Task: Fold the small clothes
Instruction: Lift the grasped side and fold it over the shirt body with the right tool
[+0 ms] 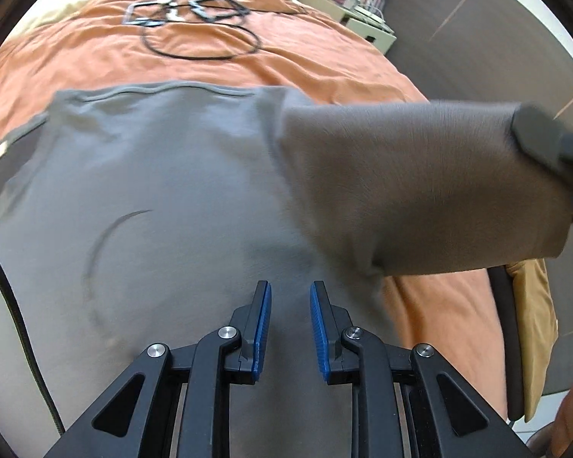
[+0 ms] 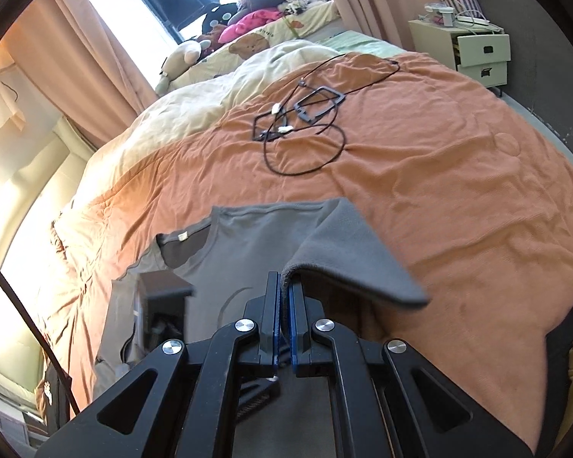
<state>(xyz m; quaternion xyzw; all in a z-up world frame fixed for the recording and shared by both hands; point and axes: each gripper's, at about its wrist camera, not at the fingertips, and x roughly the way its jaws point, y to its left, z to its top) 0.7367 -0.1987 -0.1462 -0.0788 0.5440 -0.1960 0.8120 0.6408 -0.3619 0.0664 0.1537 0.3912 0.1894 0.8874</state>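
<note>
A small grey shirt [image 1: 164, 191] lies spread on the orange bedcover [image 1: 217, 65]. My left gripper [image 1: 290, 305] is open and empty, hovering over the shirt's middle. My right gripper [image 2: 285, 297] is shut on the shirt's right edge [image 2: 347, 252] and holds that flap lifted off the bed. In the left wrist view the lifted flap [image 1: 420, 187] hangs across the right side, with the right gripper [image 1: 554, 145] blurred at its far end. The left gripper [image 2: 164, 305] shows blurred at the left of the right wrist view. The shirt's collar with a white label [image 2: 182, 235] points left.
A black cable with frames and white plugs [image 2: 305, 122] lies on the orange bedcover [image 2: 458, 191] beyond the shirt. A cream duvet [image 2: 195, 114], soft toys and pillows sit at the head. A bedside cabinet [image 2: 477, 53] stands at the far right. Curtains hang on the left.
</note>
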